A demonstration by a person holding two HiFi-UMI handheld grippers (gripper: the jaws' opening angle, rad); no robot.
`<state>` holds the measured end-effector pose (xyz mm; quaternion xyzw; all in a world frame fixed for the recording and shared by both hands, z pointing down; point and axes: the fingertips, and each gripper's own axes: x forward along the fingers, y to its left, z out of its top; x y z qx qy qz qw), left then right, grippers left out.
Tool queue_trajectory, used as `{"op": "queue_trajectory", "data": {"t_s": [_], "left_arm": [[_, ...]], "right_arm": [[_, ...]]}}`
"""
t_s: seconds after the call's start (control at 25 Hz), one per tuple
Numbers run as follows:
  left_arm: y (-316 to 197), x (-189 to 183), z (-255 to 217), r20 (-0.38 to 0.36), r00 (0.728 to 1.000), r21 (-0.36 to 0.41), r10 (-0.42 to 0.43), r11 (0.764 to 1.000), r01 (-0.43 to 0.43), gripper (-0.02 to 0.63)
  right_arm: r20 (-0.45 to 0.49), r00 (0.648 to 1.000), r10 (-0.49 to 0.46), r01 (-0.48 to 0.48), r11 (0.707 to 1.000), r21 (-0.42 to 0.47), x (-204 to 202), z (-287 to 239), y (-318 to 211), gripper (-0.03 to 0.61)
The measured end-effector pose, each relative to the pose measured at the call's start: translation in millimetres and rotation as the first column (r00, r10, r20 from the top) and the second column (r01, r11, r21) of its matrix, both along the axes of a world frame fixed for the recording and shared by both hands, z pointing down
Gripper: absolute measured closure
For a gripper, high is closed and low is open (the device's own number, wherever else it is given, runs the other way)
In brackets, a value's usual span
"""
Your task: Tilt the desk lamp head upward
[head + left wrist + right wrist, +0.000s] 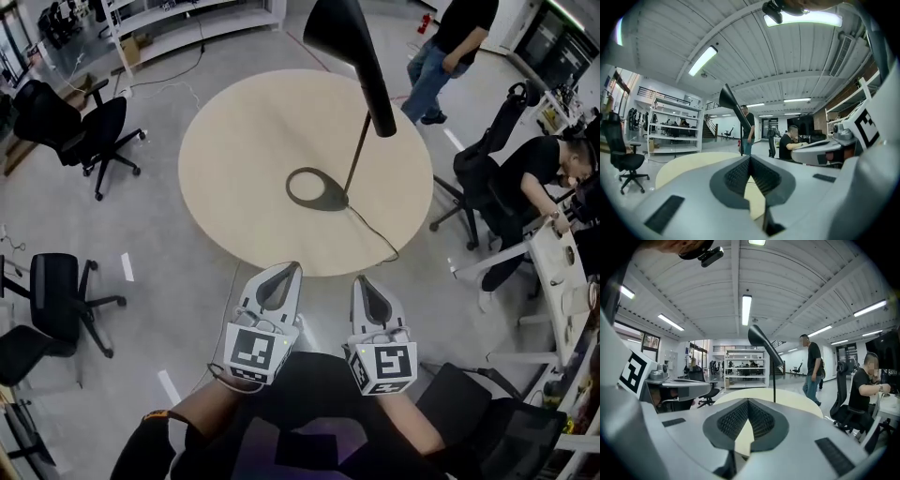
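A black desk lamp stands on the round beige table (234,141). Its ring base (317,188) lies near the table's middle, and a thin stem rises to the cone head (354,47), which slopes downward. My left gripper (285,271) and right gripper (366,281) hover side by side just short of the table's near edge, both shut with nothing between the jaws. In the left gripper view the jaws (750,157) meet below the lamp head (733,105). In the right gripper view the shut jaws (748,401) point at the lamp head (764,342) and stem.
The lamp's cable (380,242) trails off the table's near right edge. Black office chairs (89,131) (58,295) stand at the left. A seated person (534,178) works at a desk on the right, and another person (450,47) stands beyond the table. Shelving (178,23) lines the far wall.
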<state>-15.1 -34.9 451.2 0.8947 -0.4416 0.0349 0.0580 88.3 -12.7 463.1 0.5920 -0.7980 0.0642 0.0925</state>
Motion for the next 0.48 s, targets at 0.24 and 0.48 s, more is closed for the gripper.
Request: {"op": "queue_trajectory", "data": {"t_s": [0.24, 0.48], "left_arm": [[91.2, 32.6, 1.0, 0.023, 0.995, -0.010, -0.099, 0.995, 0.099, 0.566], [154.7, 25.6, -3.8, 0.049, 0.985, -0.004, -0.164, 0.986, 0.164, 0.566]], "right_arm": [[0.029, 0.997, -0.067, 0.067, 0.998, 0.002, 43.9, 1.4, 78.9, 0.569], [0.061, 0.992, -0.107, 0.106, 0.994, 0.020, 44.2, -7.4, 130.9, 0.569]]}}
